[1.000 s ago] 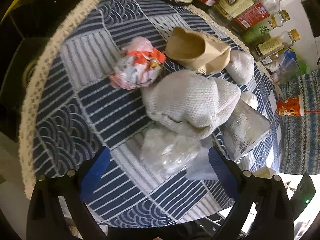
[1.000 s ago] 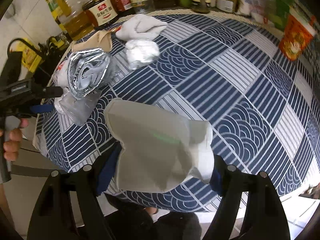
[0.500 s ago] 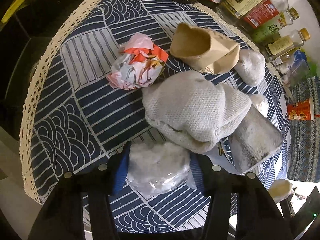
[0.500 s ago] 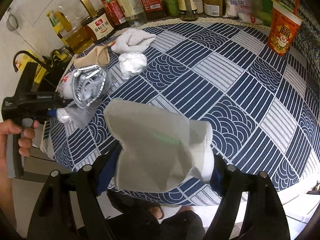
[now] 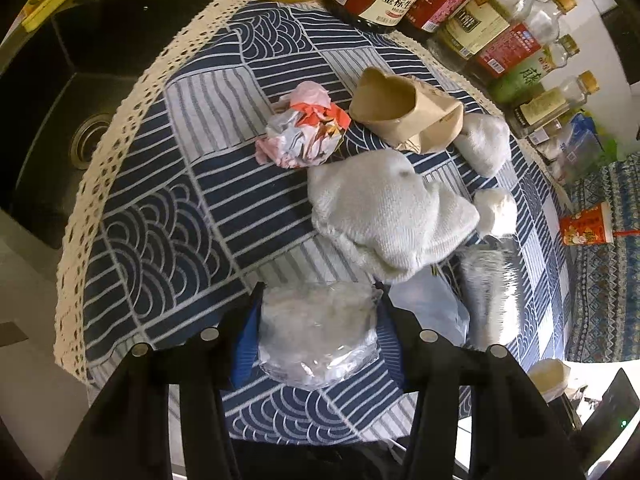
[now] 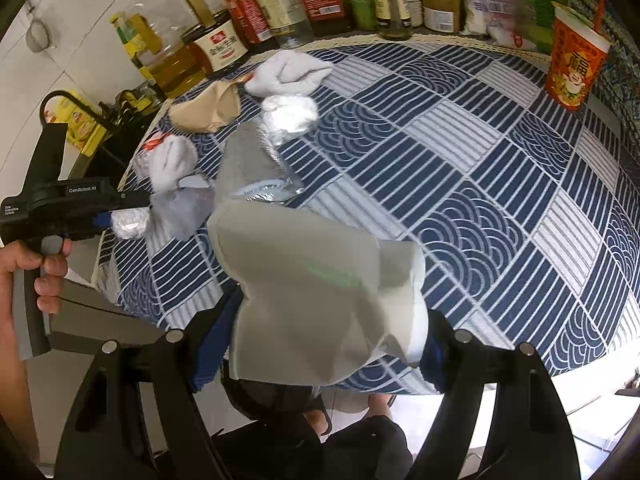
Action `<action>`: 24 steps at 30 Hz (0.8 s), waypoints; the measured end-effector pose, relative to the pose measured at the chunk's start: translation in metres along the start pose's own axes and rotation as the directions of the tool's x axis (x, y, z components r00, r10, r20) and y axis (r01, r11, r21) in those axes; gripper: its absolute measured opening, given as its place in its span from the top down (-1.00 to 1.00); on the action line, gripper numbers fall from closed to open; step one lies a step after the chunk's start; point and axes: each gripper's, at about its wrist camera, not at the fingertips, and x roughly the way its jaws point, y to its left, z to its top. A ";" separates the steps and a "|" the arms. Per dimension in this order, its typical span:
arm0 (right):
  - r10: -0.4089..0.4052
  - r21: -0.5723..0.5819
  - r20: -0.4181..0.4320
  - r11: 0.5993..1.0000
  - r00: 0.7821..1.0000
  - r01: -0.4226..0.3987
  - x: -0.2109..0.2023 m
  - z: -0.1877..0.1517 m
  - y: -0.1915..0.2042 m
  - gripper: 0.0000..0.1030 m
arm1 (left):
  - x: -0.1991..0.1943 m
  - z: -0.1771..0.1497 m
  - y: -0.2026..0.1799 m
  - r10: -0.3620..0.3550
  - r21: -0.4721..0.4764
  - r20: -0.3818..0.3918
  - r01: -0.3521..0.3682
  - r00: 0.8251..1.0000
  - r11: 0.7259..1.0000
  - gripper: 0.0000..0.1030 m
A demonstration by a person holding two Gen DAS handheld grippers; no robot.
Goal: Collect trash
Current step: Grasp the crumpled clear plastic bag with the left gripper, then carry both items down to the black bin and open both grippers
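My left gripper has a crumpled clear plastic wad between its blue pads, and its jaws are closing on it just above the tablecloth. The right wrist view shows this gripper side-on with the wad at its tip. My right gripper is shut on a white paper bag held over the table's near edge. On the cloth lie a pink and red wrapper, a brown paper bag, a white knitted cloth, two white tissue wads and a silver foil pouch.
Sauce and oil bottles line the back edge of the blue patterned tablecloth. A dark sink lies to the left of it. A red paper cup stands at the far right. A person's hand grips the left gripper's handle.
The left jaws came in from wide open and closed around the clear plastic wad, which has lifted slightly. The right gripper kept its hold on the white bag and rose a little.
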 end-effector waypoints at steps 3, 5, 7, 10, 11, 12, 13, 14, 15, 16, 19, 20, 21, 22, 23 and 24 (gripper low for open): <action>0.003 -0.020 -0.009 1.000 1.000 -0.003 0.001 -0.001 0.009 -0.49 | -0.009 -0.012 0.005 -0.024 -0.003 0.007 0.024 1.000 1.000 0.04; 0.000 -0.039 -0.016 0.999 1.000 -0.001 0.003 -0.003 0.018 -0.49 | -0.016 -0.022 0.011 -0.043 -0.004 0.019 0.043 0.999 0.999 0.04; 0.005 -0.056 -0.025 0.998 1.000 -0.006 0.004 -0.005 0.028 -0.49 | -0.020 -0.030 0.015 -0.056 -0.001 0.032 0.056 0.998 0.998 0.04; 0.009 -0.089 -0.035 0.996 0.999 -0.012 0.006 -0.009 0.046 -0.50 | -0.027 -0.044 0.026 -0.097 -0.010 0.035 0.098 0.995 0.995 0.04; 0.010 -0.099 -0.038 0.995 0.999 -0.014 0.007 -0.011 0.052 -0.50 | -0.032 -0.050 0.031 -0.108 -0.011 0.039 0.109 0.993 0.994 0.04; 0.012 -0.108 -0.043 0.994 0.999 -0.017 0.008 -0.013 0.059 -0.49 | -0.033 -0.053 0.033 -0.115 -0.012 0.042 0.115 0.993 0.993 0.04; 0.014 -0.112 -0.047 0.994 0.999 -0.019 0.009 -0.015 0.063 -0.49 | -0.037 -0.059 0.037 -0.128 -0.017 0.045 0.129 0.991 0.992 0.04; 0.019 -0.119 -0.054 0.993 0.998 -0.025 0.011 -0.018 0.070 -0.49 | -0.039 -0.062 0.040 -0.136 -0.018 0.046 0.137 0.990 0.990 0.04; 0.026 -0.128 -0.060 0.991 0.998 -0.033 0.012 -0.021 0.077 -0.50 | -0.041 -0.067 0.043 -0.143 -0.018 0.047 0.144 0.989 0.989 0.04; 0.027 -0.135 -0.064 0.990 0.998 -0.035 0.012 -0.023 0.082 -0.50 | -0.043 -0.072 0.046 -0.148 -0.019 0.046 0.149 0.988 0.989 0.04; 0.032 -0.159 -0.074 0.986 0.997 -0.043 0.015 -0.032 0.100 -0.50 | -0.048 -0.086 0.057 -0.160 -0.021 0.046 0.161 0.986 0.987 0.04; 0.035 -0.163 -0.078 0.986 0.996 -0.048 0.016 -0.035 0.104 -0.50 | -0.050 -0.091 0.061 -0.160 -0.021 0.048 0.162 0.986 0.987 0.04; 0.036 -0.169 -0.083 0.984 0.996 -0.050 0.018 -0.039 0.110 -0.50 | -0.052 -0.096 0.066 -0.158 -0.022 0.051 0.160 0.986 0.987 0.04; 0.037 -0.172 -0.087 0.984 0.996 -0.051 0.019 -0.041 0.114 -0.50 | -0.051 -0.098 0.067 -0.155 -0.023 0.051 0.156 0.987 0.987 0.04; 0.039 -0.173 -0.093 0.983 0.995 -0.055 0.021 -0.045 0.117 -0.50 | -0.049 -0.103 0.071 -0.154 -0.029 0.045 0.155 0.987 0.987 0.04; 0.039 -0.172 -0.104 0.984 0.994 -0.057 0.024 -0.050 0.121 -0.50 | -0.047 -0.109 0.077 -0.162 -0.039 0.033 0.164 0.986 0.986 0.04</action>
